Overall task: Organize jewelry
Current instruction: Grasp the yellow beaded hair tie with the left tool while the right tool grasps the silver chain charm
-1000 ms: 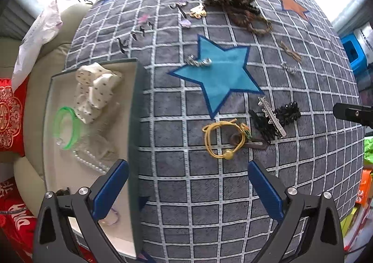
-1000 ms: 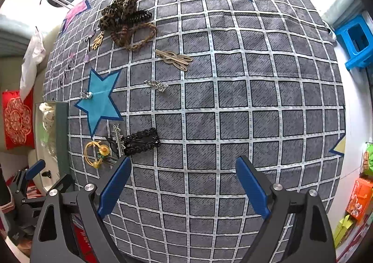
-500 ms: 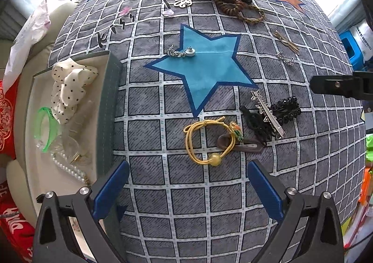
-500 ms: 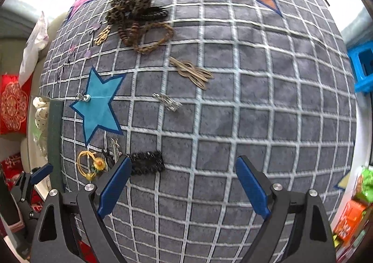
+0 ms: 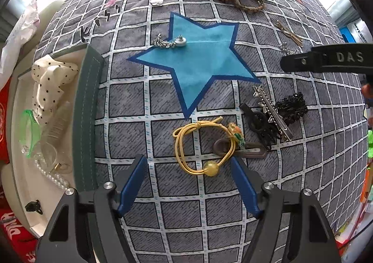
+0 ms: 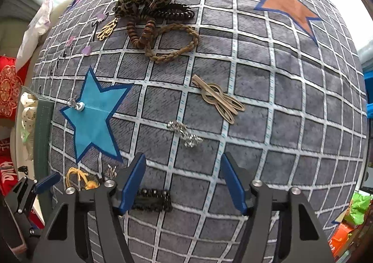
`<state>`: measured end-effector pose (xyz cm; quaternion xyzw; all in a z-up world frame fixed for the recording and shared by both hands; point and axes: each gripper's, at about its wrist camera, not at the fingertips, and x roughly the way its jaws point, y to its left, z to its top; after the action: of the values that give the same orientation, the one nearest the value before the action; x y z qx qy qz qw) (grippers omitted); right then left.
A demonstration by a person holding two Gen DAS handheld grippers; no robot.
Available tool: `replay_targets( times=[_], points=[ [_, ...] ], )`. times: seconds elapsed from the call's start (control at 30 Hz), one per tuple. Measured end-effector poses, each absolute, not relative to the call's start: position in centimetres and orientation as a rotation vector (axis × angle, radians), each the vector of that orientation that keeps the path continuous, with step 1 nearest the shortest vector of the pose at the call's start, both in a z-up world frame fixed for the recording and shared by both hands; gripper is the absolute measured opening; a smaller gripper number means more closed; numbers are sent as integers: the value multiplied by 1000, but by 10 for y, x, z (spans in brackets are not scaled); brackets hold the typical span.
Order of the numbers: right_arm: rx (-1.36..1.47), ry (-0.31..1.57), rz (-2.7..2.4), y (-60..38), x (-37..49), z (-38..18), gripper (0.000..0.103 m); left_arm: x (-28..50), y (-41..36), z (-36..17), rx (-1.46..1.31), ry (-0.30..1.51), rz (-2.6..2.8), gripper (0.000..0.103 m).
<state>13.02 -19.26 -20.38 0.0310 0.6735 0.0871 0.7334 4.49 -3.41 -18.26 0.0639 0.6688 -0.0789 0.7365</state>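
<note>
My left gripper (image 5: 188,165) is open, its fingers on either side of a yellow elastic hair tie (image 5: 200,144) with a bead, lying on the grey checked cloth. A brown clip (image 5: 242,147), black clips (image 5: 263,123) and a black beaded clip (image 5: 291,105) lie to its right. The jewelry box (image 5: 85,109) at left holds a dotted bow, a green bangle and pearls. My right gripper (image 6: 184,162) is open just below a small silver chain piece (image 6: 185,133). A bronze hair clip (image 6: 219,98) lies beyond it.
A leopard scrunchie with brown bands and a braided cord (image 6: 158,18) lies at the far side. A silver earring (image 5: 171,42) rests on the blue star. Small hairpins (image 5: 98,25) lie far left. A red cushion (image 6: 9,85) sits past the cloth's left edge.
Both grippers have moved forward and down toward the cloth. The left now straddles the yellow hair tie; the right has neared the silver chain piece. Both gaps look narrower.
</note>
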Motion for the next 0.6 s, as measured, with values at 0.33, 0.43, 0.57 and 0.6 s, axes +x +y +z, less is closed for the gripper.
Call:
replay_targets(
  times=[0.33, 0.43, 0.57, 0.6],
  points=[
    [-56, 1433, 161, -165, 141, -203, 39, 46, -38, -183, 113, 1467, -207, 20],
    [-47, 1430, 155, -165, 142, -202, 20, 52, -36, -178, 86, 1466, -218, 15],
    [-13, 1426, 161, -175, 146, -201, 14, 57, -34, -162, 74, 1447, -249, 15],
    [5, 1427, 166, -179, 146, -200, 14, 57, -34, -159, 67, 1444, -256, 15]
  ],
)
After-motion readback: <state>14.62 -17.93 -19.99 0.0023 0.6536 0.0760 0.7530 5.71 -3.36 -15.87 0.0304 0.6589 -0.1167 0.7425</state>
